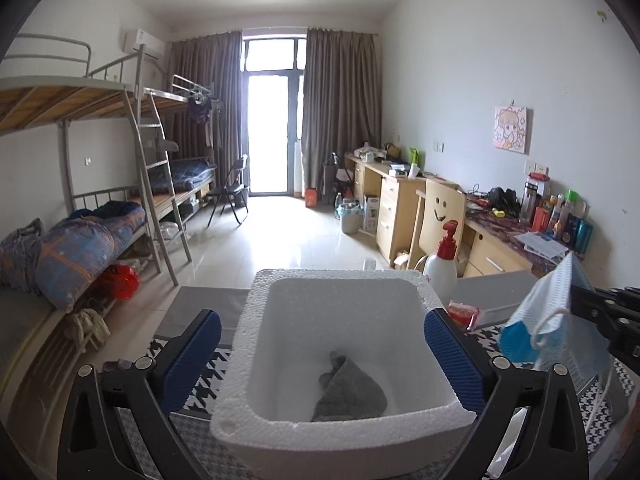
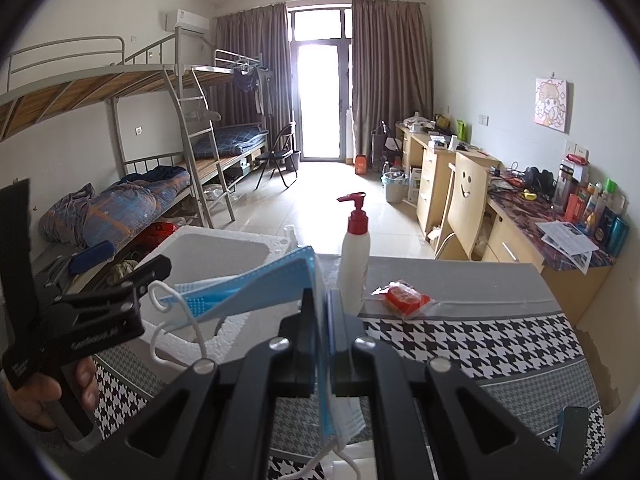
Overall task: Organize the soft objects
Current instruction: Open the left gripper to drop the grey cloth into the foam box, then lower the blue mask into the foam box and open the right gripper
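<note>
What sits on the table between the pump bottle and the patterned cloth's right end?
A red packet in clear wrapping lies right of the pump bottle on the table, seen in the right wrist view.

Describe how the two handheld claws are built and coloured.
Both are black plastic tools with angular, cut-out linkage arms joined by round silver bolts. The left claw carries blue, ribbed pads on its fingers. The right claw has black fingers, with a blue pad edge showing. Small white lettering marks the left claw's body. No cables or sleeves show.
</note>
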Available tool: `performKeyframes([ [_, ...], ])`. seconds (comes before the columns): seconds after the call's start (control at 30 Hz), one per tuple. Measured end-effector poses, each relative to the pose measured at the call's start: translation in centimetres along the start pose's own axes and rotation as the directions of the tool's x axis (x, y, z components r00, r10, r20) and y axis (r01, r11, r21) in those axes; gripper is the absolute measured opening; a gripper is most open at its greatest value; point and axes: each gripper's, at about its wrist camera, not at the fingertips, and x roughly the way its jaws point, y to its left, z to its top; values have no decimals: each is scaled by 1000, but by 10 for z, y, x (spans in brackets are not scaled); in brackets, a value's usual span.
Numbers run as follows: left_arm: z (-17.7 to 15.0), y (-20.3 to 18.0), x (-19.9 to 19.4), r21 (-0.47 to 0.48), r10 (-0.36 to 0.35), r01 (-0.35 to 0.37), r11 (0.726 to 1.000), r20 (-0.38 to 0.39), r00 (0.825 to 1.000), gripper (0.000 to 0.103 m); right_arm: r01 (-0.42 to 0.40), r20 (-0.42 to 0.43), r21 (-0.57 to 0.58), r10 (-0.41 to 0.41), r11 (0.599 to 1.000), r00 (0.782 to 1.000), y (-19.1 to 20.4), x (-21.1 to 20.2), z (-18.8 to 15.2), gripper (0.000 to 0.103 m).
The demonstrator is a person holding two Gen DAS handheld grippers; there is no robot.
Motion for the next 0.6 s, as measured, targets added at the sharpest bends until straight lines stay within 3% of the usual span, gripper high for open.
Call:
performKeyframes([
  [0.6, -6, 30, -34, -29, 82, -80, 996, 72, 994, 102, -61, -22, -62, 59, 996, 998, 39, 19, 15, 7],
])
